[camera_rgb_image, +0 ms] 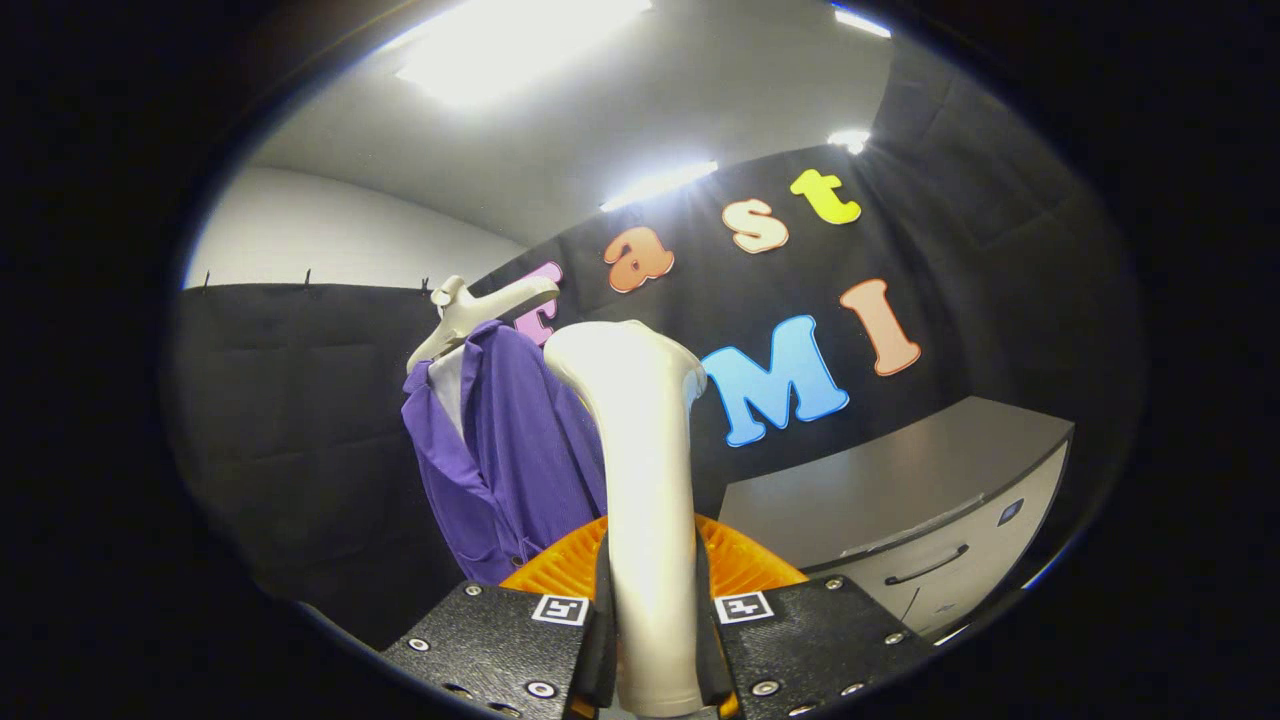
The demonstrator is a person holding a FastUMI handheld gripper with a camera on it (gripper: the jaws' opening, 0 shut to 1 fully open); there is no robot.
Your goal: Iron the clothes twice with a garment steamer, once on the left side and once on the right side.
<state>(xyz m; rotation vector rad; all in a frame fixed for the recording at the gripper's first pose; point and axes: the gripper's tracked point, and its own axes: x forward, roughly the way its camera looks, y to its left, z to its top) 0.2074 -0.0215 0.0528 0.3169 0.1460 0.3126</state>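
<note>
My gripper (pixel 652 625) is shut on the garment steamer (pixel 645 470), a pale cream handle that rises from between the fingers to a rounded head. Both fingers press its lower shaft. Beyond the steamer and a little to its left hangs a purple shirt (pixel 510 450) with a white inner collar, on a cream hanger (pixel 470 315). The steamer's head stands beside the shirt's right edge, and I cannot tell whether it touches the cloth. The shirt's lower right part is hidden behind the steamer.
A grey cabinet (pixel 900 500) with a drawer handle stands to the right, beyond the fingers. Black cloth walls close the booth behind the shirt and on the left. Bright ceiling lights (pixel 520 40) shine overhead.
</note>
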